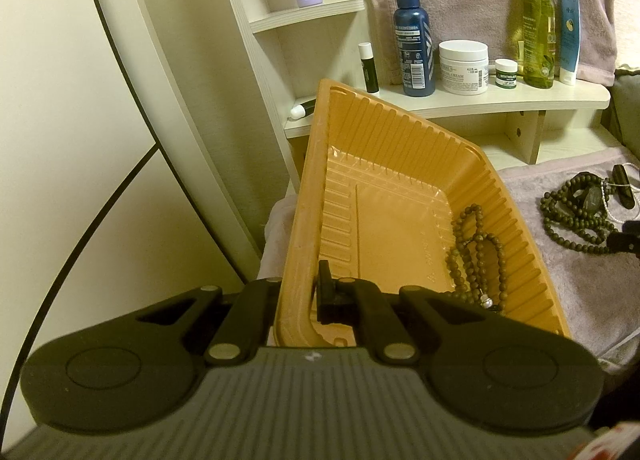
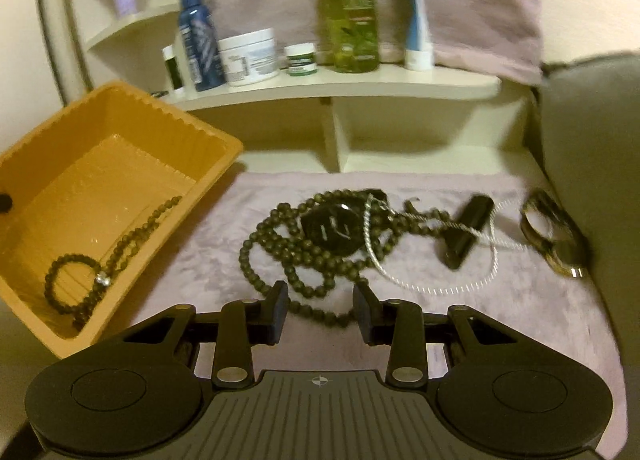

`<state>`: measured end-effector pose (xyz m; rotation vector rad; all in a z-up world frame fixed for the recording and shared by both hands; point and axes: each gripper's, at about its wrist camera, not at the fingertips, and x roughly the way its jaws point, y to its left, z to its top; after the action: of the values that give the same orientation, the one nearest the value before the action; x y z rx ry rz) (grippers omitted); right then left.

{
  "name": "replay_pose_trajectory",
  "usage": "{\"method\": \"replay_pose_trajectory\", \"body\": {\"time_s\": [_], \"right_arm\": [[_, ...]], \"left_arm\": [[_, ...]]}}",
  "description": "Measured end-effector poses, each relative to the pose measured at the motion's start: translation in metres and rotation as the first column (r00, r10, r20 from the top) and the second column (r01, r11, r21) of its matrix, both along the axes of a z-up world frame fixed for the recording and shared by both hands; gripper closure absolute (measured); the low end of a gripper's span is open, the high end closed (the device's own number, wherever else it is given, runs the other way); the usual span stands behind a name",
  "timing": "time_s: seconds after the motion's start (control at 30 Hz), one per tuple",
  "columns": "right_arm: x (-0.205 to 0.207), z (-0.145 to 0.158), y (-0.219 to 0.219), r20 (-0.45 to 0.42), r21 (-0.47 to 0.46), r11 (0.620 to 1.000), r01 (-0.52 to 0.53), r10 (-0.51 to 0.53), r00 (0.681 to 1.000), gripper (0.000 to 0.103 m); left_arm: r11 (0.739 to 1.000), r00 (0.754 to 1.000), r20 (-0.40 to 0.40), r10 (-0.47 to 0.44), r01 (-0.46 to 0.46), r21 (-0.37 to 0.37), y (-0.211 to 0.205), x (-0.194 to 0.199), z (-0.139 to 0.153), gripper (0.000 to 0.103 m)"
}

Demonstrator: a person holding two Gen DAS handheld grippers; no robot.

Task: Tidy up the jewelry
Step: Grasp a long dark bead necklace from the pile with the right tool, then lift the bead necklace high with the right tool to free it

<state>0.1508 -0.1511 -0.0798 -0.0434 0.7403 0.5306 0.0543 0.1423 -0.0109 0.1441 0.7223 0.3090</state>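
Orange tray point(image 1: 400, 148) is already holding one bead string point(image 2: 100, 260) while we are pinching its rim with the left tongs point(image 1: 308, 296) and bringing the spread, empty right tongs point(image 2: 320, 308) over the bead necklace point(image 2: 280, 256), watches and chain remaining on the towel-covered desk point(image 2: 520, 320).

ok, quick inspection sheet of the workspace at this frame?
surface: pale plush cloth, partly bare.
job's things: orange tray holds one bead strand; dark bead necklace, white chain, watch lie on the cloth.
clutter: bottles and cream jar on the shelf.
grippers: left gripper shut on the tray rim; right gripper open, over the necklace.
cables: thin dark cable on the left panel.
surroundings: shelf unit, hanging towel.
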Motion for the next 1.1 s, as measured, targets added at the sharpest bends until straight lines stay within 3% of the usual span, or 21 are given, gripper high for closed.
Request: {"method": "replay_pose_trajectory", "body": {"time_s": [0.23, 0.43, 0.7, 0.77, 0.93, 1.1], "right_arm": [[0.013, -0.003, 0.029, 0.062, -0.104, 0.988, -0.117, 0.124, 0.99, 0.066], [0.019, -0.01, 0.051, 0.061, -0.168, 0.962, -0.215, 0.227, 0.972, 0.067], [0.023, -0.024, 0.075, 0.096, -0.321, 0.912, -0.255, 0.299, 0.949, 0.084], [0.021, -0.025, 0.076, 0.114, -0.343, 0.905, -0.252, 0.306, 0.945, 0.096], [0.014, -0.01, 0.066, 0.149, -0.305, 0.924, -0.232, 0.287, 0.946, 0.096], [0.006, 0.027, 0.047, 0.212, -0.226, 0.954, -0.196, 0.245, 0.946, 0.096]], "left_arm": [[1.0, 1.0, 0.0, 0.0, 0.0, 0.0, 0.0, 0.0, 0.0, 0.099], [1.0, 1.0, 0.001, 0.001, -0.001, -0.002, 0.0, 0.0, 0.0, 0.099], [1.0, 1.0, 0.001, 0.002, -0.002, -0.005, 0.001, 0.0, -0.001, 0.099], [1.0, 1.0, 0.001, 0.002, -0.002, -0.006, 0.002, 0.0, -0.001, 0.099], [1.0, 1.0, 0.002, 0.002, -0.002, -0.005, 0.002, 0.0, -0.001, 0.099], [1.0, 1.0, 0.004, 0.002, -0.002, -0.008, 0.002, 0.0, -0.001, 0.099]]}}
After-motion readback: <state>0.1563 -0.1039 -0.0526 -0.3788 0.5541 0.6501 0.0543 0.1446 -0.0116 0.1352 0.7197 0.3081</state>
